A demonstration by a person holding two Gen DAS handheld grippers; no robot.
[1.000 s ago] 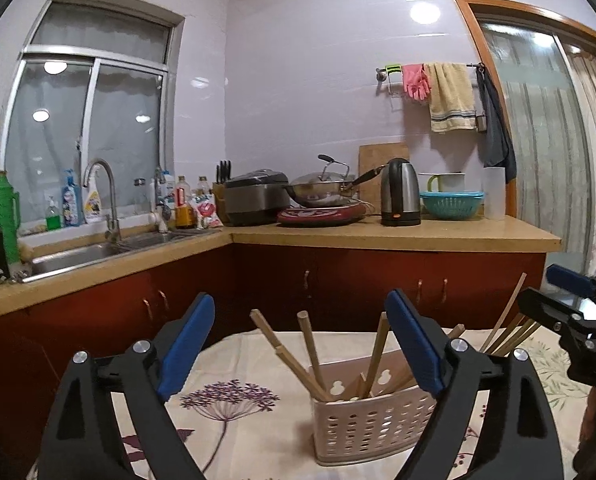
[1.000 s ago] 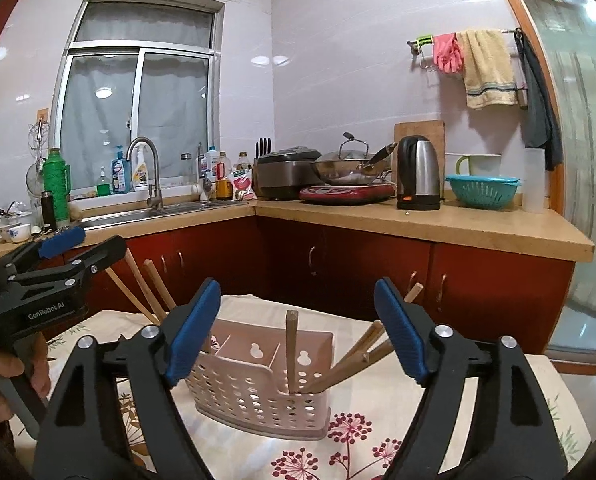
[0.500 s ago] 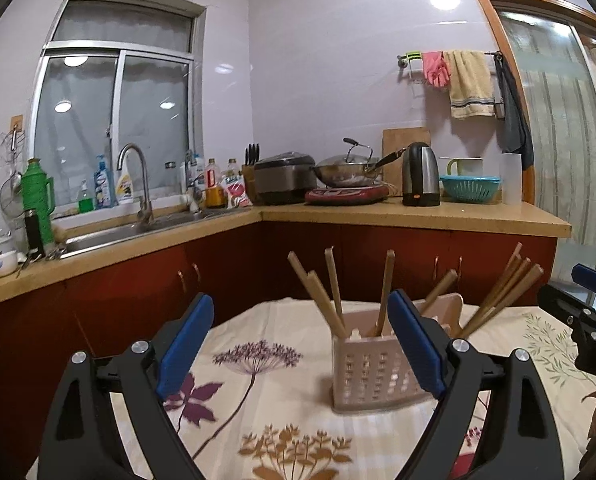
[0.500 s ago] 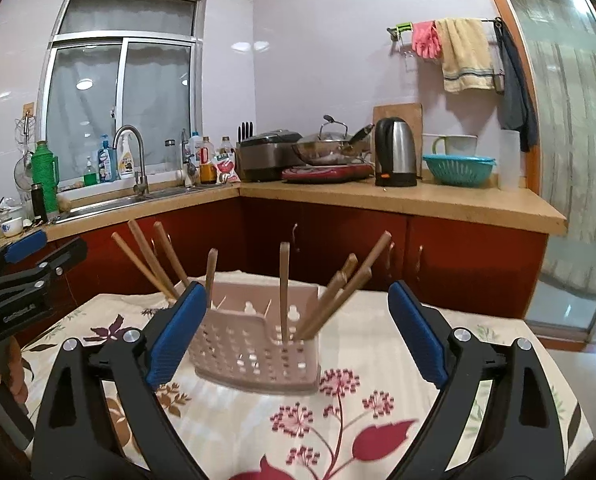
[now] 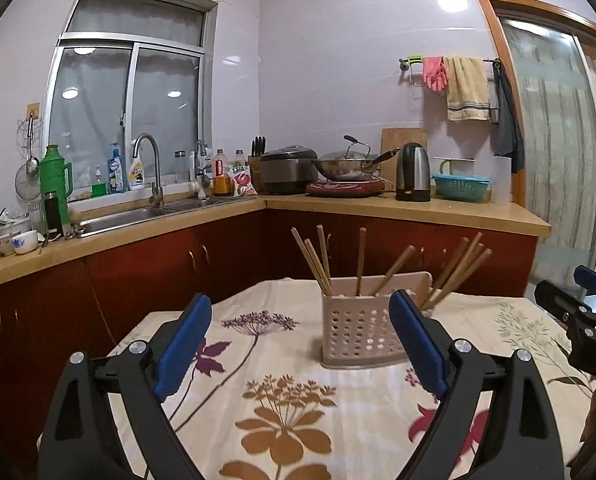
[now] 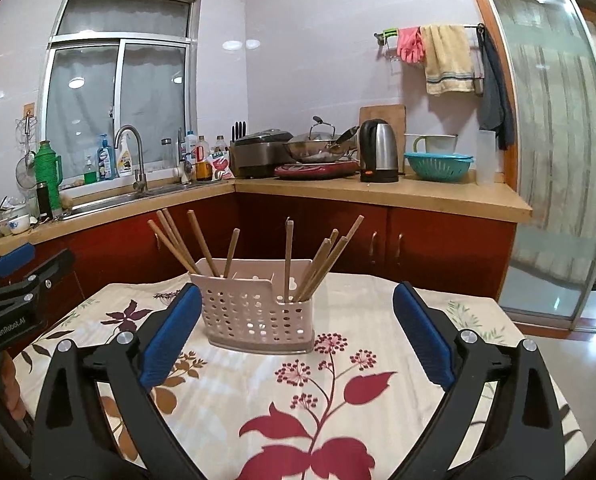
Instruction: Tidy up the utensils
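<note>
A pale pink perforated utensil holder [image 5: 360, 330] [image 6: 257, 312] stands on the flowered tablecloth, with several wooden chopsticks [image 5: 322, 260] [image 6: 177, 242] standing in its compartments. My left gripper [image 5: 298, 344] is open and empty, held back from the holder and above the cloth. My right gripper [image 6: 293, 332] is open and empty, also back from the holder. Each gripper shows at the edge of the other's view: the right one in the left wrist view [image 5: 578, 300], the left one in the right wrist view [image 6: 17, 276].
The table [image 6: 378, 312] has a flowered cloth. Behind it run red cabinets and a wooden counter [image 5: 438, 210] with a sink [image 5: 137, 216], rice cooker, wok, kettle [image 5: 413, 178] and teal basket. A glass door [image 6: 558, 160] is at right.
Both grippers have pulled back and up from the holder, which now looks smaller and farther away. Both stay open and empty. The chopsticks have not moved.
</note>
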